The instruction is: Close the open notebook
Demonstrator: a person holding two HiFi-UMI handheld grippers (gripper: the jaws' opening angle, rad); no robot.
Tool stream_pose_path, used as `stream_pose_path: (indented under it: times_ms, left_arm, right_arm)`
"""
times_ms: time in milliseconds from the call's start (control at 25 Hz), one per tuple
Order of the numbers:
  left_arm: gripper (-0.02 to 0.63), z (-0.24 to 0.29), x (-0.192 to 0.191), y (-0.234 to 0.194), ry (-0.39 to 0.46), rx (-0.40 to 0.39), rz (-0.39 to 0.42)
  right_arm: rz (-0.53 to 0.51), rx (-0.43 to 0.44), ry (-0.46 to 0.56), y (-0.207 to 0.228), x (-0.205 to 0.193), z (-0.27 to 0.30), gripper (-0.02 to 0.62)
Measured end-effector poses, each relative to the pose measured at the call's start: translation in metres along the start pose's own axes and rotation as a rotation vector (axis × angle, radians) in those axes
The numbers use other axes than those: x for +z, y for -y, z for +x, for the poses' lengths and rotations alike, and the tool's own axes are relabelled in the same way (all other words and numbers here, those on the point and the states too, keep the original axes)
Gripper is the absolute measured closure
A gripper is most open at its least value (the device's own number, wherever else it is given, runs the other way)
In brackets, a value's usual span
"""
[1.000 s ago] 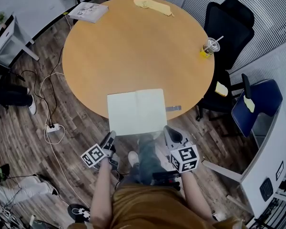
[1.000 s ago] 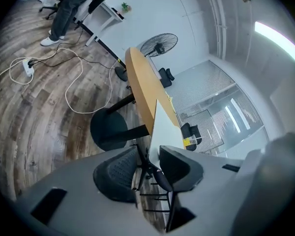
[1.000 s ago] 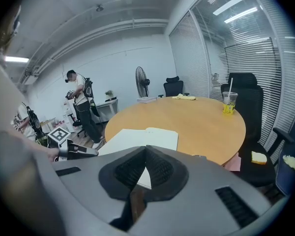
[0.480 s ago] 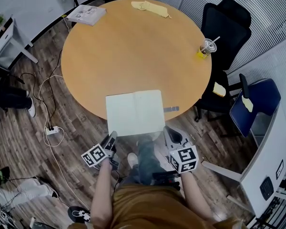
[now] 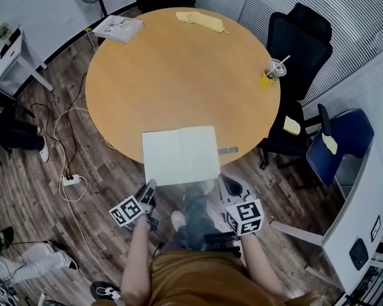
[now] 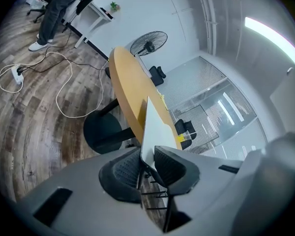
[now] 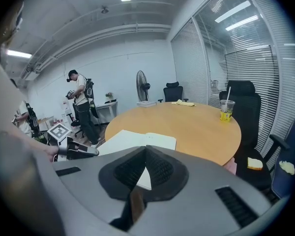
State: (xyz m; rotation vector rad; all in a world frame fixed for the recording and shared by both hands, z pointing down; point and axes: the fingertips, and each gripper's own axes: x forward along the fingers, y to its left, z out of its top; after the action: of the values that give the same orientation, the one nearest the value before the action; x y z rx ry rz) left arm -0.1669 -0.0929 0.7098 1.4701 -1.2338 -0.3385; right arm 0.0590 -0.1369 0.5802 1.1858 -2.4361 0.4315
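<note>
The open notebook (image 5: 180, 155) lies with white pages up on the round wooden table (image 5: 179, 75), overhanging its near edge. My left gripper (image 5: 149, 187) is at the notebook's near left corner. In the left gripper view the notebook's left edge (image 6: 151, 129) runs edge-on between the jaws of the left gripper (image 6: 147, 155). Those jaws are closing, with a little gap still showing beside the sheet. My right gripper (image 5: 223, 180) sits by the near right corner. In the right gripper view the right gripper (image 7: 146, 150) has its tips together, and the notebook (image 7: 137, 144) lies just beyond them.
On the table are a cup with a straw (image 5: 272, 70), a yellow cloth (image 5: 201, 19), a booklet (image 5: 117, 28) and a small grey strip (image 5: 228, 150). A black chair (image 5: 303, 37) and a blue chair (image 5: 338, 142) stand at the right. Cables with a power strip (image 5: 70, 179) lie on the floor at the left.
Both grippers stay at the notebook's near corners. The head view has shifted a little, so the table and notebook sit slightly lower in the picture.
</note>
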Motion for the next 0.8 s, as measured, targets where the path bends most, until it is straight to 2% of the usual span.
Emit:
stream_pose_path:
  times_ms: [280, 800]
  left_arm:
    - [0.526, -0.004, 0.003, 0.009, 0.006, -0.017, 0.015]
    - [0.554, -0.011, 0.008, 0.037, 0.009, -0.047, 0.109]
  right_arm:
    - [-0.004, -0.013, 0.023, -0.002, 0.007, -0.008, 0.584]
    - [-0.003, -0.056, 0.092, 0.0, 0.021, -0.032, 0.584]
